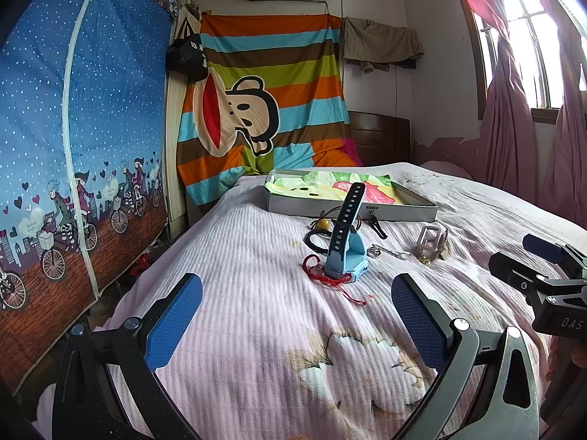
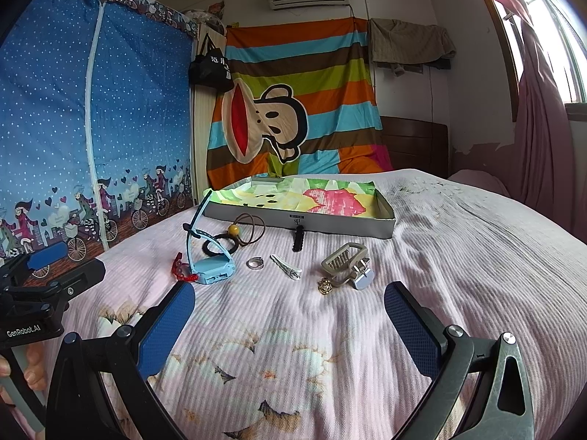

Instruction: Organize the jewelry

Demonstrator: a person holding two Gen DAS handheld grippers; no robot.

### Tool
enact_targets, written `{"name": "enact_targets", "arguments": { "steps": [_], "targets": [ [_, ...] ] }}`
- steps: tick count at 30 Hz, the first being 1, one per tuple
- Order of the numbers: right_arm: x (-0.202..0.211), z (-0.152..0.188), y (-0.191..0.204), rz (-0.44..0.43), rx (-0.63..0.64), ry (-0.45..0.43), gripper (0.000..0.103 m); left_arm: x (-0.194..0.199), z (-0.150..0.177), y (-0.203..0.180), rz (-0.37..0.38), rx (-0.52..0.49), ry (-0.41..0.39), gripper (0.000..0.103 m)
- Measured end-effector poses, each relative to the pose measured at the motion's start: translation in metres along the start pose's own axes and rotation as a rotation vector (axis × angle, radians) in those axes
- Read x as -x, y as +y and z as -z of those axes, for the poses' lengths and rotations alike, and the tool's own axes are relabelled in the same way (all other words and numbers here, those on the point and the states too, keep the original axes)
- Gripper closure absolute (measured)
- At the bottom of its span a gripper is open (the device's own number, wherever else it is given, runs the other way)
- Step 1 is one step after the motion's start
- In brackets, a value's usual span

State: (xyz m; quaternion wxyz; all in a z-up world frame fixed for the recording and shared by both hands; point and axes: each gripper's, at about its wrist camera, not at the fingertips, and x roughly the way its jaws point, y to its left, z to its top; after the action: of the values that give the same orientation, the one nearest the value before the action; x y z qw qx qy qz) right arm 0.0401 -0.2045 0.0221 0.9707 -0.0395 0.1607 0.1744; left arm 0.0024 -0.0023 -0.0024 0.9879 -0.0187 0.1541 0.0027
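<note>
Jewelry lies ahead of both released claws, touching neither.

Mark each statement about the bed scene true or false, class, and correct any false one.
1. The tray already holds the silver ring. False: the ring lies on the bedspread, in front of the tray.
2. The left gripper is open. True.
3. The right gripper grips the hair claw. False: it is open and empty.
4. A red beaded bracelet lies beside the blue watch. True.
</note>
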Motion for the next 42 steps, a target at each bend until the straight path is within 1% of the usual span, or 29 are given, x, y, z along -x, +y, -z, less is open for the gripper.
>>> {"name": "enact_targets", "arguments": {
  "steps": [34, 36, 37, 40, 42],
  "targets": [
    [0.001, 0.000, 0.000, 0.001, 0.000, -0.003, 0.000, 0.007, 0.001, 0.002, -0.003, -0.001, -0.003, 0.002],
    [-0.001, 0.000, -0.001, 0.011, -0.005, -0.001, 0.000, 0.007, 0.001, 0.003, 0.002, 0.001, -0.001, 0.002],
    [0.001, 0.002, -0.001, 0.018, -0.008, 0.001, 0.000, 0.007, 0.002, 0.009, 0.003, 0.002, 0.000, 0.002],
    [-0.006, 0.000, -0.010, 0.017, -0.038, 0.006, 0.000, 0.004, 0.001, 0.014, 0.014, 0.013, 0.012, 0.002],
    [-0.001, -0.003, -0.012, 0.019, -0.050, 0.009, 0.000, 0.000, -0.003, 0.015, 0.024, 0.008, 0.019, 0.002]
  ]
}}
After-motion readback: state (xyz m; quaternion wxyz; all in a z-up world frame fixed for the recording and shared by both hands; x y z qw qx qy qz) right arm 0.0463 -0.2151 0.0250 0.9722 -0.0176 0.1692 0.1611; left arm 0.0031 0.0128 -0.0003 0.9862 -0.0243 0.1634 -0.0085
